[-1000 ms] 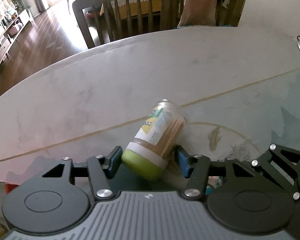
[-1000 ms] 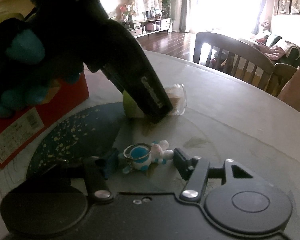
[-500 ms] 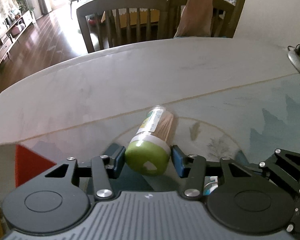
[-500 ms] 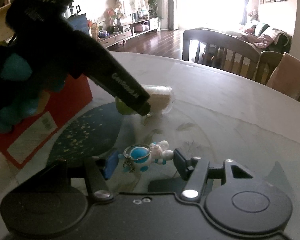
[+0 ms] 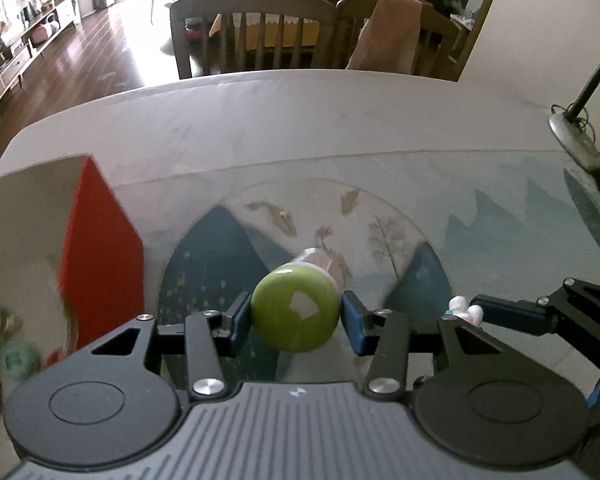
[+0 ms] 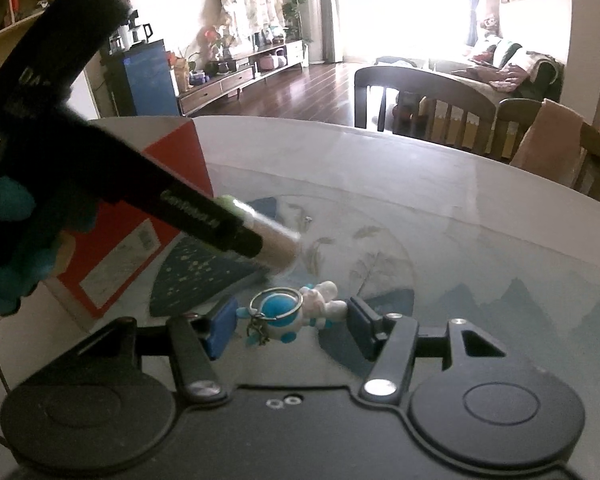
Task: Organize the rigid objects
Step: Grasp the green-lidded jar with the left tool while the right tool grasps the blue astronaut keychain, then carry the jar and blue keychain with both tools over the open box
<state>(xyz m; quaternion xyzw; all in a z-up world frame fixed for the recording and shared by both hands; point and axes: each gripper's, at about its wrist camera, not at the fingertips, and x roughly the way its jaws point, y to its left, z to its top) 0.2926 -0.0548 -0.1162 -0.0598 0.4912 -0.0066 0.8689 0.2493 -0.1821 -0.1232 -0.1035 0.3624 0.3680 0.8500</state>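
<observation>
A toothpick jar (image 5: 288,308) with a green cap hangs above the table, its cap end toward the left wrist camera. My left gripper (image 5: 296,320) has both blue pads against the cap, and its jaws are closing on it. In the right wrist view the same jar (image 6: 272,244) pokes out past the left gripper's black finger (image 6: 208,220). A blue and white astronaut keychain (image 6: 284,312) with a metal ring sits crosswise in my right gripper (image 6: 292,318), which is shut on it and holds it off the table. The keychain's white end (image 5: 464,308) also shows at the right of the left wrist view.
A red and white box (image 5: 100,256) stands open at the left, close to the left gripper. A printed blue mat (image 5: 420,240) covers the round white table (image 5: 260,120). A lamp base (image 5: 576,136) sits at the far right. Wooden chairs (image 5: 252,28) stand behind the far edge.
The jar lay on the table between the left jaws; now it is gripped, lifted and cap-end on. Both grippers rose and drew back toward the red box. The keychain stays held.
</observation>
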